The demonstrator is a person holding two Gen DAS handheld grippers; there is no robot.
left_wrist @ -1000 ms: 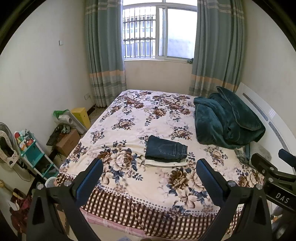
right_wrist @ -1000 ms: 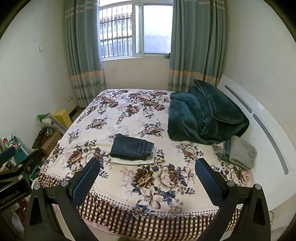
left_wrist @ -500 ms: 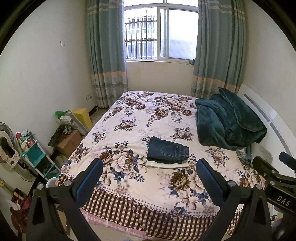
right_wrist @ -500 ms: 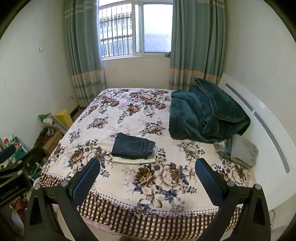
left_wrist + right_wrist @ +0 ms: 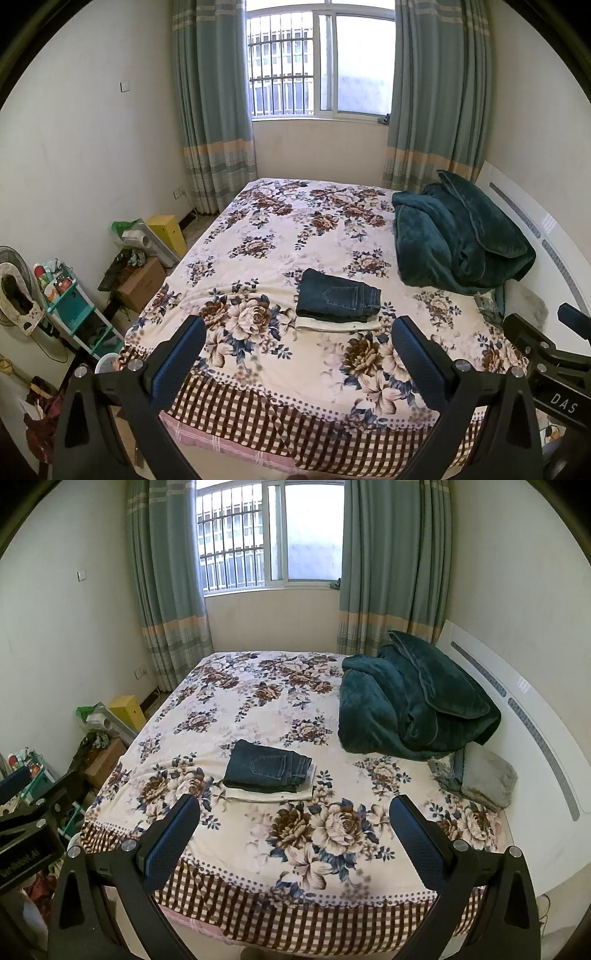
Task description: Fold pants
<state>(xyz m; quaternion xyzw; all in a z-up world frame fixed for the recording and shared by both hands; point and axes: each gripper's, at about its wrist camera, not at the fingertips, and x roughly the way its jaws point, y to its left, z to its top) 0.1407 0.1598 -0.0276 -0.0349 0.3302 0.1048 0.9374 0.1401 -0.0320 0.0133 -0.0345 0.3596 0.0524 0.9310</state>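
Dark blue jeans (image 5: 337, 297) lie folded in a neat rectangle on top of a folded white garment (image 5: 334, 324), on the near half of the flowered bed (image 5: 280, 236). The stack also shows in the right wrist view (image 5: 269, 770). My left gripper (image 5: 299, 350) is open and empty, held back off the foot of the bed, well short of the stack. My right gripper (image 5: 295, 829) is open and empty too, at the same distance. Each gripper's body shows at the edge of the other's view.
A dark green blanket (image 5: 458, 240) is heaped at the right by the white headboard (image 5: 535, 229), with a grey pillow (image 5: 487, 779) below it. Boxes (image 5: 142, 282), a teal shelf rack (image 5: 70, 306) and a fan (image 5: 14, 291) crowd the floor on the left.
Both grippers have drawn back and risen slightly from the bed, so the bed and the stack look a little smaller and farther. The folded stack has not moved.
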